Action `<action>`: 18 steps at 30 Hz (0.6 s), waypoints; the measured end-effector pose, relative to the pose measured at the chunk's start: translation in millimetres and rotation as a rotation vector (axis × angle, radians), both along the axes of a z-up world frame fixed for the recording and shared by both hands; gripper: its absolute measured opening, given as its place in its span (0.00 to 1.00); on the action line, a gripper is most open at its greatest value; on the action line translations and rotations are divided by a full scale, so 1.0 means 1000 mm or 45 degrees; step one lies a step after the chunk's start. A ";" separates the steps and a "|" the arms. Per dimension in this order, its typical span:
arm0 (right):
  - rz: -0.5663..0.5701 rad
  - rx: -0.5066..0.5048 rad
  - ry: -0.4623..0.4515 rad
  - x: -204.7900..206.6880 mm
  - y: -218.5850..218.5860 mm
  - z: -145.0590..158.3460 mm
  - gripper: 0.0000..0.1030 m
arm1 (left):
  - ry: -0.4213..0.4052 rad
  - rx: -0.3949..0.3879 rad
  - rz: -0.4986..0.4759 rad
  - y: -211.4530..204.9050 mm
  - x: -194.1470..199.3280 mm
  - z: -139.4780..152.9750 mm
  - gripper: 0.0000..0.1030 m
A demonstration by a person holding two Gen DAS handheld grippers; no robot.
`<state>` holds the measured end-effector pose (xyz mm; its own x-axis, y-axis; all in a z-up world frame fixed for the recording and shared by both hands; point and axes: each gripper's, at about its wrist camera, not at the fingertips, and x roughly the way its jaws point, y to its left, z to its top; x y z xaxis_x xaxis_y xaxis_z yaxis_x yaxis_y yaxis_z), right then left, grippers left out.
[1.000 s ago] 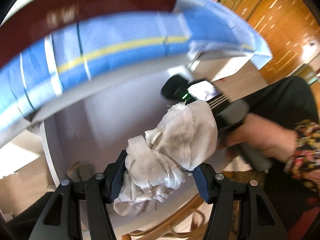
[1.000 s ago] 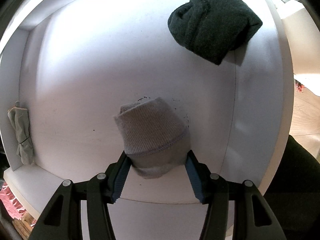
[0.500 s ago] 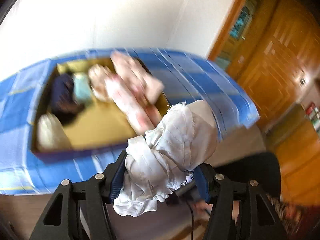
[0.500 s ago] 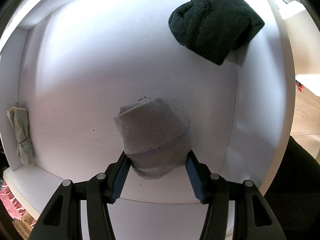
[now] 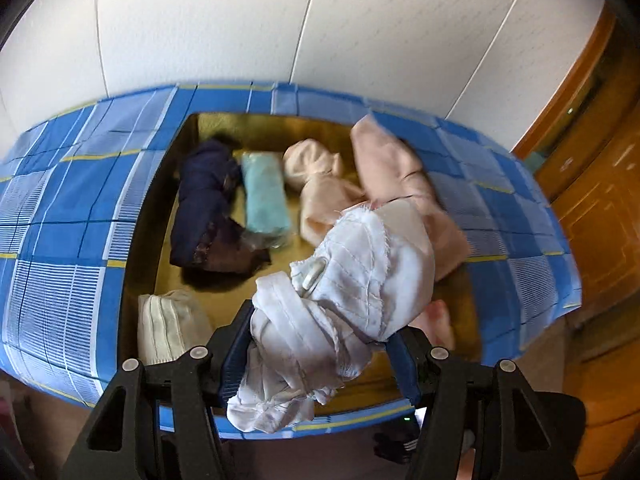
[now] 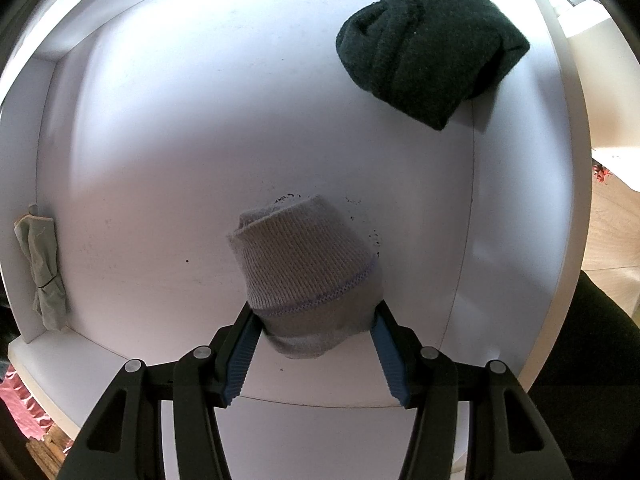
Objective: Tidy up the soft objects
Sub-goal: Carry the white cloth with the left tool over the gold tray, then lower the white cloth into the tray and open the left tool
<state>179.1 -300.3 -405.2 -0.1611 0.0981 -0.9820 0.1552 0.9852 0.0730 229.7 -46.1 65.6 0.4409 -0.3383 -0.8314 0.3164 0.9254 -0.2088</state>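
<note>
The left gripper [image 5: 320, 354] clamps a bundled white cloth [image 5: 340, 300] above a gold-lined box [image 5: 466, 304] on a blue checked cloth [image 5: 68, 208]; inside lie a cream roll [image 5: 168, 326], navy roll [image 5: 208, 208], teal roll [image 5: 266, 198] and pink garments [image 5: 396, 184]. The right gripper [image 6: 314, 346] pinches a rolled grey sock [image 6: 304, 268] over a white tray [image 6: 160, 120], with a dark green sock [image 6: 428, 48] far right.

Both views fisheye: strong barrel bend, black vignette corners. Left wrist view is bright daylight and evenly lit; blue cloth [image 5: 72, 208] edges and pink bundle [image 5: 404, 184] smeared by motion blur, white rag [image 5: 344, 292] near lens sharp. Right wrist view sharp, dimmer, glare along far-left rim of white tray [image 6: 160, 120]; dark sock [image 6: 428, 52] casts a soft shadow to its right.
</note>
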 end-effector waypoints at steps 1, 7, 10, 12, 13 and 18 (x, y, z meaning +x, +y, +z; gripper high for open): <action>0.000 0.001 0.000 0.000 0.000 0.000 0.54 | 0.006 0.009 0.006 0.000 0.002 -0.003 0.60; -0.006 0.005 0.001 -0.001 -0.001 -0.004 0.54 | 0.047 0.040 0.046 -0.004 0.021 -0.017 0.60; -0.008 0.008 0.002 -0.001 -0.002 -0.004 0.54 | 0.050 0.059 0.070 -0.004 0.027 -0.021 0.60; -0.009 0.008 0.002 -0.001 -0.002 -0.005 0.54 | 0.043 0.081 0.085 -0.006 0.033 -0.025 0.61; -0.008 0.008 0.003 -0.001 -0.003 -0.005 0.54 | 0.038 0.098 0.090 -0.007 0.035 -0.026 0.61; -0.008 0.009 0.004 -0.001 -0.002 -0.005 0.54 | -0.009 0.157 0.086 -0.012 0.038 -0.027 0.74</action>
<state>178.5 -302.5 -410.4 -0.1634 0.1058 -0.9809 0.1615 0.9837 0.0792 268.0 -58.4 38.9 0.4651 -0.2034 -0.8616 0.2537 0.9631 -0.0904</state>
